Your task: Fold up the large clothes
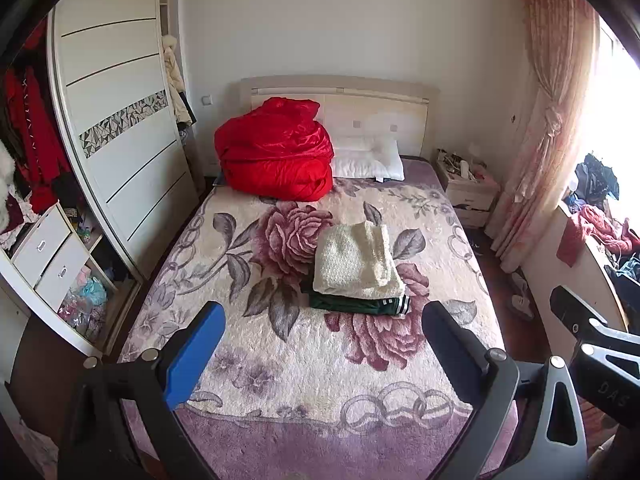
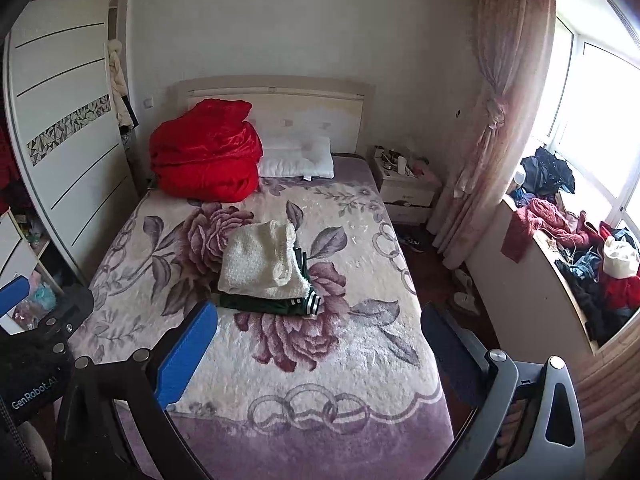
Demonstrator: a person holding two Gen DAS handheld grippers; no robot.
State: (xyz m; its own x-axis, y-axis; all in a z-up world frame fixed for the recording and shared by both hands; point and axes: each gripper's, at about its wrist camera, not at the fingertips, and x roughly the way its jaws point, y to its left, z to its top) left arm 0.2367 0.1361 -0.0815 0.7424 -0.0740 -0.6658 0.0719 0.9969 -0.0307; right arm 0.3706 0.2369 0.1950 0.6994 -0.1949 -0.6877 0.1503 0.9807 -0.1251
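A folded cream fleecy knit garment (image 1: 356, 262) is seen lying on top of a folded dark green garment with white striped cuffs (image 1: 360, 305), both stacked near the middle of the bed with the floral plush blanket (image 1: 256, 360). The left gripper (image 1: 320, 348) is held above the foot of the bed, its fingers spread wide apart and nothing held between them. The right gripper (image 2: 318, 344) is held just beside it, likewise wide open and empty.

The stack appears already folded, so a fresh garment is probably to be fetched from the heap of loose clothes on the window ledge (image 2: 576, 240). Such clothing is judged to be soft, limp and light, though bulky; it would sag and bunch when lifted. It is best pinched at two well-separated spots along a shoulder seam or hem, one per gripper, so that it can be spread flat.
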